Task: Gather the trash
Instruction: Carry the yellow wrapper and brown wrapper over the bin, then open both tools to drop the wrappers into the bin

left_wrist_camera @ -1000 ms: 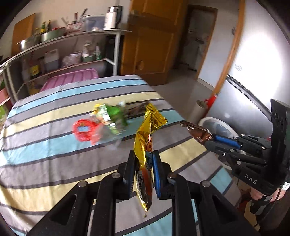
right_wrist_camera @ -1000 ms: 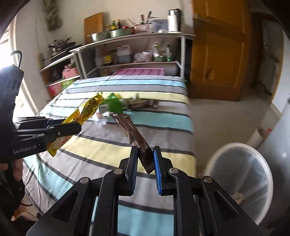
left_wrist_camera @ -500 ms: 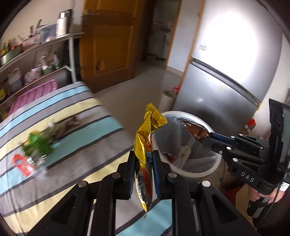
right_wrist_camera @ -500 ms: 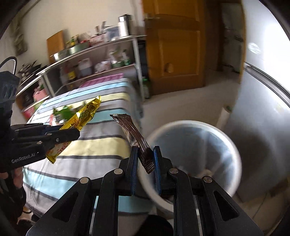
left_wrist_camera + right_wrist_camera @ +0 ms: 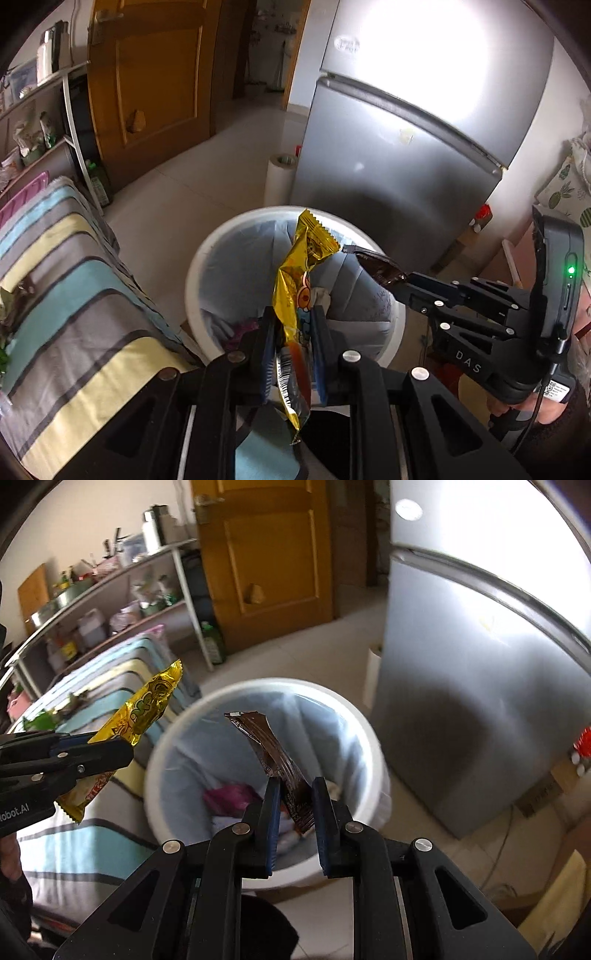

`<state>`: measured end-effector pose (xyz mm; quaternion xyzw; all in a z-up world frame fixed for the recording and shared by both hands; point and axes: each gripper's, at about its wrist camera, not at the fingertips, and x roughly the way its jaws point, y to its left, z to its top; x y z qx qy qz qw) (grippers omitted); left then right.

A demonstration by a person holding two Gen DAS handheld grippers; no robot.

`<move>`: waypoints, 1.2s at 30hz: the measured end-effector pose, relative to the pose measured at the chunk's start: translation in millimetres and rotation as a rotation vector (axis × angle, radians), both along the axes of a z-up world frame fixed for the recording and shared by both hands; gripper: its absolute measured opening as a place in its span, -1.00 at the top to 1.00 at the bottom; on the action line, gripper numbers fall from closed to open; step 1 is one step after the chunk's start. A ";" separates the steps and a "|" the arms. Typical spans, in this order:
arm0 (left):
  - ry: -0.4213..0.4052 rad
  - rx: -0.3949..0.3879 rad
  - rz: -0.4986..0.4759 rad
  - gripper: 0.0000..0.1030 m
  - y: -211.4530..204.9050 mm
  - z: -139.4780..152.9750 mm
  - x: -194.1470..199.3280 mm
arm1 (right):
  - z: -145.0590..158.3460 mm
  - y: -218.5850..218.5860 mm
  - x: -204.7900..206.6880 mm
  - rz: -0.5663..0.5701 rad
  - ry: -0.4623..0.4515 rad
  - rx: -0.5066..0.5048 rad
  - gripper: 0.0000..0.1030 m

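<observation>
We hold the gold wrapper (image 5: 295, 295) clamped in the left gripper (image 5: 293, 354) and the brown wrapper (image 5: 280, 764) pinched in the right gripper (image 5: 293, 819), both poised over the white bin (image 5: 207, 258) mid-frame, likely for dropping. The striped bed (image 5: 55, 302) crowds the left edge and the fridge (image 5: 399, 155) the upper right; the bin's blurred contents look like earlier trash.
</observation>
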<state>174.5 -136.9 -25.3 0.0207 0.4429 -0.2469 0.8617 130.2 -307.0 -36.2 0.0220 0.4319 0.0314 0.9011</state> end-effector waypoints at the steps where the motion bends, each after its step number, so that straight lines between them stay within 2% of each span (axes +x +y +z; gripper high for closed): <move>1: 0.006 0.005 -0.005 0.63 -4.6 -3.8 2.2 | -3.0 -2.7 2.6 -0.009 0.007 -0.015 0.66; 6: 0.055 0.026 -0.010 0.63 -18.2 -22.0 12.4 | -16.1 -7.4 14.6 -0.021 0.048 -0.032 0.66; 16: 0.085 0.036 0.006 0.58 -20.7 -30.2 21.0 | -29.5 -8.0 27.7 -0.039 0.085 -0.059 0.64; 19: 0.084 0.033 0.016 0.28 -20.3 -30.8 21.2 | -29.2 -8.1 26.8 -0.041 0.082 -0.064 0.60; 20: 0.082 0.032 0.019 0.12 -19.4 -30.4 20.9 | -28.9 -8.0 27.0 -0.042 0.081 -0.058 0.56; 21: 0.081 0.030 0.022 0.05 -19.0 -29.9 20.6 | -30.0 -8.5 28.3 -0.042 0.082 -0.057 0.42; 22: 0.080 0.027 0.024 0.05 -18.0 -29.3 20.5 | -29.5 -8.0 28.1 -0.045 0.080 -0.058 0.29; 23: 0.078 0.025 0.026 0.04 -17.1 -28.6 20.2 | -29.4 -7.7 27.7 -0.046 0.078 -0.058 0.26; 30: 0.067 0.018 0.047 -0.07 -10.1 -23.0 17.4 | -23.8 -5.2 23.0 -0.052 0.061 -0.053 0.25; 36: 0.040 0.011 0.062 -0.08 -2.0 -12.3 11.9 | -14.3 -0.9 18.3 -0.057 0.037 -0.047 0.25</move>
